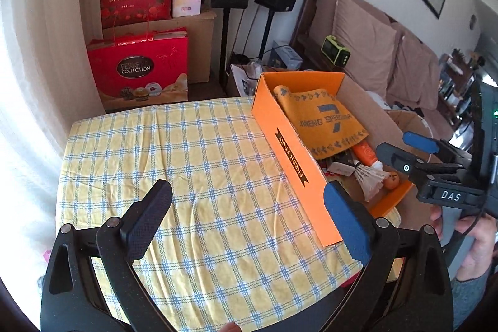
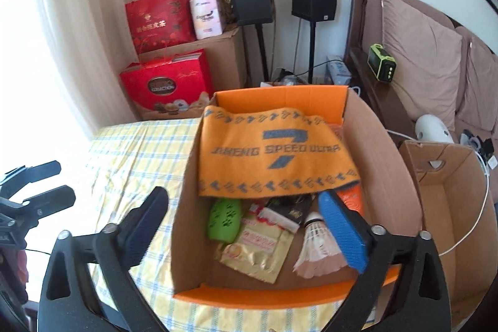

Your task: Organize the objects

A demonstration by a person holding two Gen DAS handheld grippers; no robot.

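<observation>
orange box, long axis receding

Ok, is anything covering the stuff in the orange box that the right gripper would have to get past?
Yes. The orange towel drapes across the far part of the orange box; the shuttlecock and green case lie uncovered.

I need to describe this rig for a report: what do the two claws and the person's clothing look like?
Both claws are black plastic frames with round silver pivot bolts. The left claw and the right claw each carry one textured dark pad and one blue pad. The right one shows a white "DAS" label, a green light and a black cable. A grey sleeve is visible.
</observation>
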